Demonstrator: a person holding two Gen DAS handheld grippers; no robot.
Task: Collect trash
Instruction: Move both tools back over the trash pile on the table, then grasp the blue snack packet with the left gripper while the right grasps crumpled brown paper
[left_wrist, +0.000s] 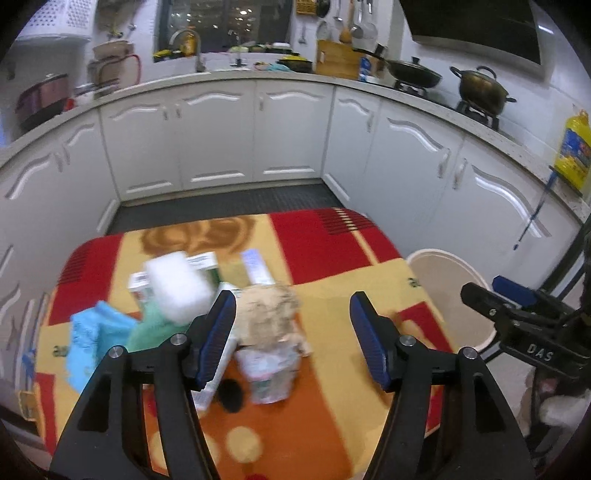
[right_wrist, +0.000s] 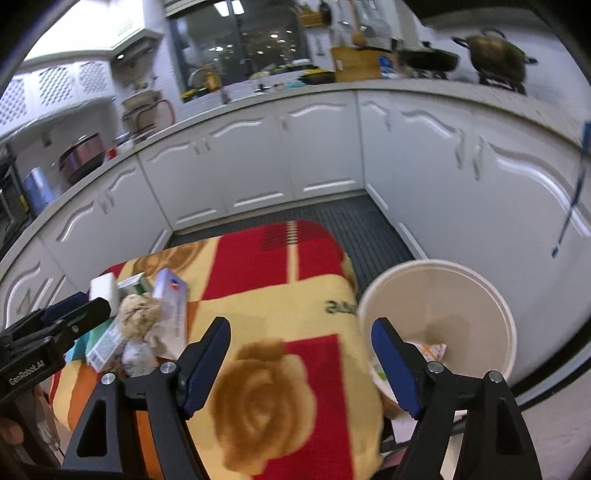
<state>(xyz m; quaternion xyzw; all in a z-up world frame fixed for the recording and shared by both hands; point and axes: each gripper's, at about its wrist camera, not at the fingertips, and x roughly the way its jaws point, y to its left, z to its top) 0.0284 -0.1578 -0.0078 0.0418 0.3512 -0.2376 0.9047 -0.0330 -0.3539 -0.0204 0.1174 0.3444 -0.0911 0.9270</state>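
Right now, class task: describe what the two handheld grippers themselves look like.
Both the left gripper and right gripper have black angular frames, silver pivot bolts and ribbed blue pads. White lettering marks their bodies: "DAS" on the right, "GenRobot.AI" on the left.

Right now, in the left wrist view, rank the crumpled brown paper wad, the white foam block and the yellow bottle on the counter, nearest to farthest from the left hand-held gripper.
1. Crumpled brown paper wad, just ahead of the left hand-held gripper, toward its left finger.
2. White foam block, farther left on the pile.
3. Yellow bottle, far right on the counter.
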